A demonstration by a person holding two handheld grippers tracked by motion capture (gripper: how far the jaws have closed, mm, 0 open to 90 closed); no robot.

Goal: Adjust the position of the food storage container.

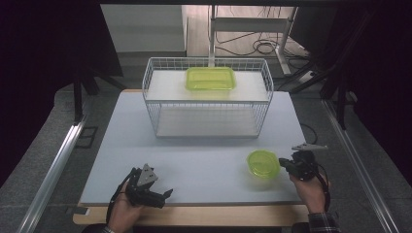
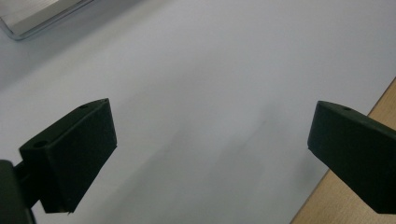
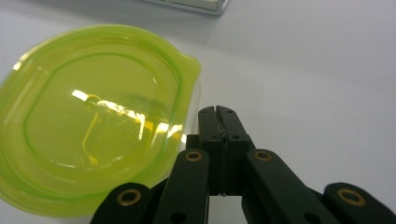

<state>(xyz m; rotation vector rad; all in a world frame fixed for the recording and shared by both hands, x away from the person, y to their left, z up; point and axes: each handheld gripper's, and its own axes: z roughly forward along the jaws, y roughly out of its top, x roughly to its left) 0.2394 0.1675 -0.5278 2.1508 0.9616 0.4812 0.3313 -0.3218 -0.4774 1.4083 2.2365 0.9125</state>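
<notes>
Right gripper (image 3: 218,112): jaws pressed fully together, nothing between them, tips just beside the rim of the round green container (image 3: 95,116), on the side of its pour tab. Contact with the rim not certain from the right gripper view.

Round green container (image 1: 263,163): upright on the white table (image 1: 204,160), near its right front corner, in front of the wire basket (image 1: 208,97) and well apart from it.

Left gripper (image 2: 210,140): jaws spread wide, holding nothing, resting over bare table near the left front edge, far from the container.

On the basket's upper shelf: 1 rectangular green container (image 1: 211,78).

Step judged: closed tips set against the container, probably a nudge or a line-up before a grasp.

Next move likely calls for opening the jaws and straddling the rim, without tipping the light container.
</notes>
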